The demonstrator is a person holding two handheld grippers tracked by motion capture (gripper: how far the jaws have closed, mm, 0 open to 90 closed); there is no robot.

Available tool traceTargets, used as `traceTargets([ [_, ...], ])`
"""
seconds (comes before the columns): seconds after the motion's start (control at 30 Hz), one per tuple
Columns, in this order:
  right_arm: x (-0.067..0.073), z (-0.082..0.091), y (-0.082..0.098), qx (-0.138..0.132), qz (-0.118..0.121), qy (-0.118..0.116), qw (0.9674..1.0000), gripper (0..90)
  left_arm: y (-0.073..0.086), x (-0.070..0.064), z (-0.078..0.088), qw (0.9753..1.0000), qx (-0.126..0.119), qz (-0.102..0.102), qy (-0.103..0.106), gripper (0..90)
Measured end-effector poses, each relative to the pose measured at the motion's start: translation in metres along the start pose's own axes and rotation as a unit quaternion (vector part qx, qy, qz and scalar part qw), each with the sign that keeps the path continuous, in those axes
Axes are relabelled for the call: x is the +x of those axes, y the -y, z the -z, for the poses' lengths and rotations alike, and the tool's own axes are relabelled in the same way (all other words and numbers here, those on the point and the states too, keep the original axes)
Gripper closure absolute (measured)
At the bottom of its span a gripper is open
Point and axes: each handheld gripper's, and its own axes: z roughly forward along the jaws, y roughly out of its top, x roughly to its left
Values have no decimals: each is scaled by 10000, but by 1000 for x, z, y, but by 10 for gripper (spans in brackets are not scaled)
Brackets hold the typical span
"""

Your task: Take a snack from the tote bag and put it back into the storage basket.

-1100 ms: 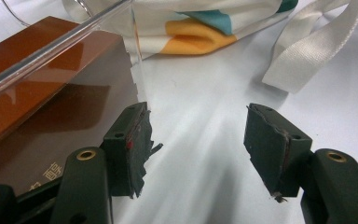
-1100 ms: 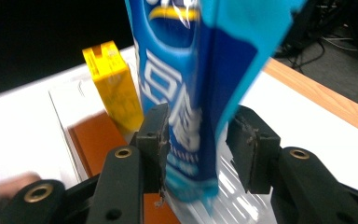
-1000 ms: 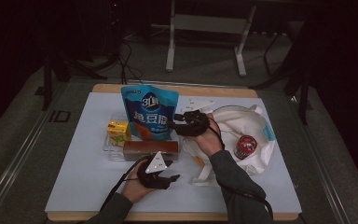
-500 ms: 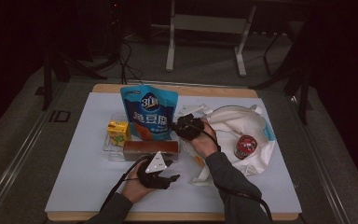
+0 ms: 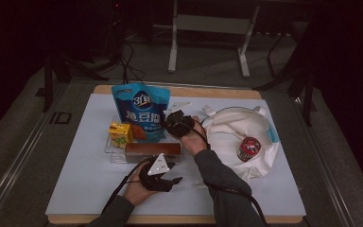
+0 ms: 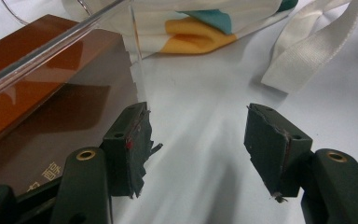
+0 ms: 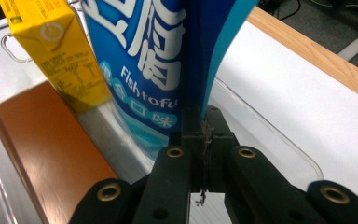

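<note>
The right gripper (image 7: pixel 200 154) has its jaws pinched flat on the thin side edge of the tall blue plastic snack pouch with white lettering (image 7: pixel 168 65), low on the pouch, which rises straight up from between them; earlier frames are given, and they show these jaws just closing onto that seam. The pouch stands upright in the clear plastic tray (image 7: pixel 265 140), its long axis vertical and its printed face turned to the left of the jaws. Just left of the jaws lies the flat brown rectangular box (image 7: pixel 42 154), and beyond it, touching the pouch, stands the yellow drink carton (image 7: pixel 51 51). The grip looks risky to me: held by so narrow a strip, the soft pouch could fold, swing, slip free, or knock the carton over on lifting. The left gripper (image 6: pixel 196 140) rests with jaws spread and nothing between them, the brown box at its left, and the white cloth tote bag (image 6: pixel 205 23) farther ahead.
</note>
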Motion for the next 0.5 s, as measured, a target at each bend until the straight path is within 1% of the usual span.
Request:
traceTargets([
  [0.1,3,-4,-5,38,53,153,9999,896,0,0,0,10000,-3,2,4,405],
  [0.13,3,-5,-6,49,8,159,9999,896,0,0,0,10000,-1,-4,0,404],
  [0.2,3,-6,-8,67,-3,163,9998,892,0,0,0,10000,3,-10,-1,404],
  [0.23,3,-6,-8,80,-31,159,9998,888,0,0,0,10000,0,-13,-5,404],
  [0.3,1,-5,-7,70,-11,136,9999,876,0,0,0,10000,1,-6,-4,404],
  [0.4,-2,-4,-4,46,-50,98,9999,833,0,0,0,10000,-4,6,7,403],
  [0.43,-3,-3,-4,27,-98,63,9999,815,0,0,0,10000,-7,12,12,403],
  [0.5,-4,-1,-4,-14,-103,14,9999,798,0,0,0,10000,-5,9,17,403],
])
